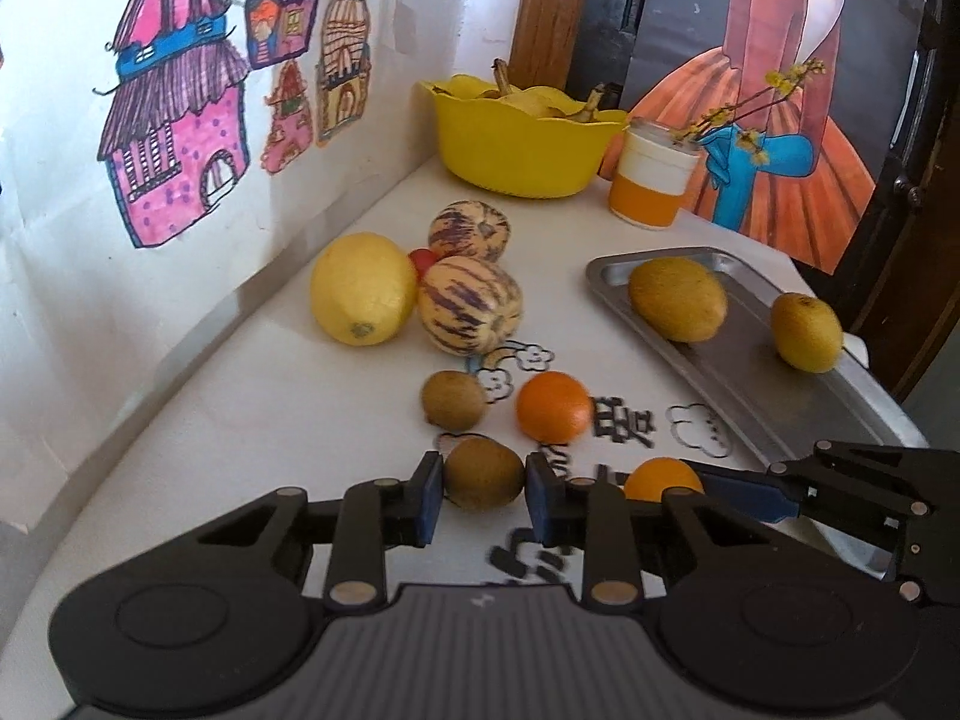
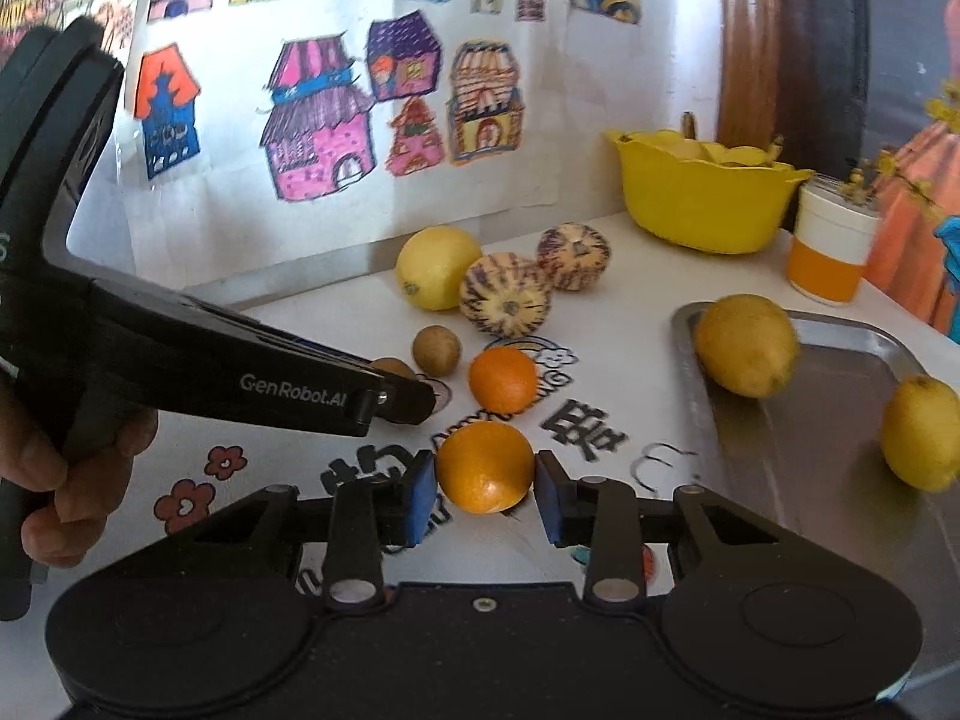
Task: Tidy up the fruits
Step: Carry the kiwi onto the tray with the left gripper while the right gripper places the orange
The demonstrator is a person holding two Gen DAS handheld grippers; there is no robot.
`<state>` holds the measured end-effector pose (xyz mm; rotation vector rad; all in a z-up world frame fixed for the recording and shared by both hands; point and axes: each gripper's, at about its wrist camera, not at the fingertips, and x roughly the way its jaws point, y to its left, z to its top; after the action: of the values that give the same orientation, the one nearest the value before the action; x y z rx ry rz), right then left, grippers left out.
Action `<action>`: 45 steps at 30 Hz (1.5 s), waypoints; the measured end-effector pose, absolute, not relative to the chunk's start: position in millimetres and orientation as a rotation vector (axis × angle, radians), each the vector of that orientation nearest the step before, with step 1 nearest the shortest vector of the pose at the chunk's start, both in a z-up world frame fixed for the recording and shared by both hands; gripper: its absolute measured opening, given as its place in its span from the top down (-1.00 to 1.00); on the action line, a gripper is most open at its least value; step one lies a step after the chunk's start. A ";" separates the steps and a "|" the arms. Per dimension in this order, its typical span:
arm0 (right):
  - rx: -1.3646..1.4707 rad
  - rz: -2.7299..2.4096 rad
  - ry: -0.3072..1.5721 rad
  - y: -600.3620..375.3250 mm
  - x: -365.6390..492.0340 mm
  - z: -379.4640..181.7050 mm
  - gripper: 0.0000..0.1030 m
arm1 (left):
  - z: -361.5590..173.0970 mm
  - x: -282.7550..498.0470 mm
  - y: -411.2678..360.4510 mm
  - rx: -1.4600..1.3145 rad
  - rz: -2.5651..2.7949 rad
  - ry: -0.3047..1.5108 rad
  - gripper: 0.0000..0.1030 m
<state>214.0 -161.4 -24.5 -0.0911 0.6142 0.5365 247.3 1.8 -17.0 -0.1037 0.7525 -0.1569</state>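
Fruits scattered on table (image 1: 252,420); my left fingers (image 1: 483,489) pinching brown kiwi (image 1: 483,474), right fingers (image 2: 486,489) pinching orange (image 2: 485,467) beside metal tray (image 2: 810,420).

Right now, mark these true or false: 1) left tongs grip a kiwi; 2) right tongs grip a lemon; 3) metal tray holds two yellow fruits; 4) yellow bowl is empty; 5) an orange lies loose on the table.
1) True: the left tongs are shut on a kiwi.
2) False: the right tongs hold an orange.
3) True: the metal tray carries two yellow fruits.
4) False: the yellow bowl holds fruit with stems showing.
5) True: a loose orange sits on the table.
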 end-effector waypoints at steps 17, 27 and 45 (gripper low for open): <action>0.005 0.379 0.543 -268.1 211.3 -14.9 0.27 | 5.8 261.1 -79.5 -0.159 -0.260 0.706 0.38; 0.011 0.297 0.557 -312.3 235.6 -31.5 0.27 | -2.6 289.1 -123.0 -0.174 -0.291 0.696 0.38; 0.008 0.273 0.600 -319.5 244.1 -42.2 0.27 | -24.0 307.9 -148.0 -0.132 -0.289 0.739 0.38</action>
<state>244.1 -319.5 -42.2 0.0078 0.6000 0.2727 307.9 -148.0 -24.0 -0.1316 0.7386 -0.2893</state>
